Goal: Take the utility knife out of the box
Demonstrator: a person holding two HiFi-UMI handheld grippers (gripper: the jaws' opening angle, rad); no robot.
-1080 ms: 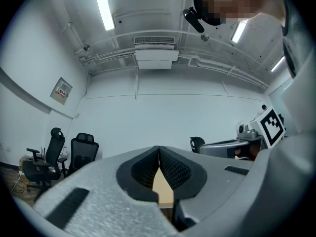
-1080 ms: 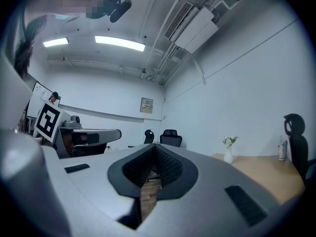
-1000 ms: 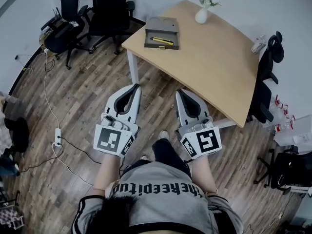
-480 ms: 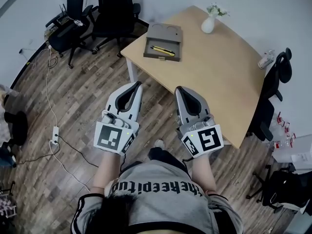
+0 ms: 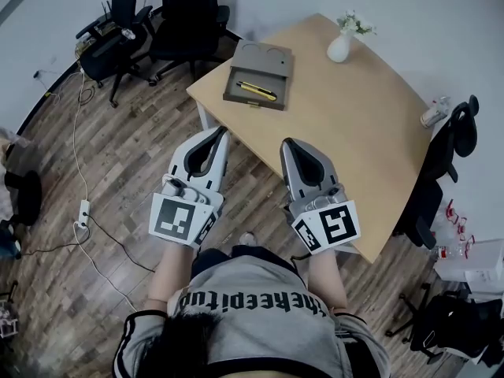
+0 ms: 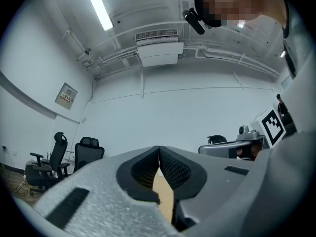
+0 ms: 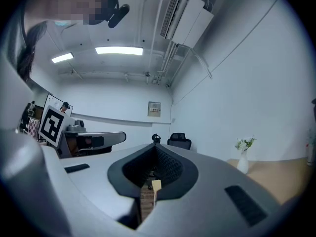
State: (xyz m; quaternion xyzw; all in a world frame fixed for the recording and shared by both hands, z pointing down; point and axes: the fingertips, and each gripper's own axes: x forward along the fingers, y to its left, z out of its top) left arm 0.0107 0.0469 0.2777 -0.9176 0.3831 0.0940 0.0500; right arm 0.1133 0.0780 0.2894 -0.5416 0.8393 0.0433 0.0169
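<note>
A yellow utility knife [image 5: 258,91] lies in an open grey box [image 5: 270,56] near the left end of a light wooden table [image 5: 346,124]. Both grippers hover side by side short of the table's near edge, well apart from the box. My left gripper [image 5: 221,133] is shut with nothing between its jaws; in the left gripper view its tips [image 6: 159,148] meet. My right gripper [image 5: 287,144] is shut and empty too, its tips [image 7: 154,145] touching in the right gripper view.
A white vase with flowers [image 5: 342,44] stands at the table's far side. Black office chairs [image 5: 185,22] stand beyond the table's left end. A power strip and cables [image 5: 83,211] lie on the wood floor at the left. More chairs [image 5: 441,156] crowd the right side.
Both grippers and the person have moved forward toward the table, so the table and box sit nearer and lower in the head view. Both grippers stayed shut.
</note>
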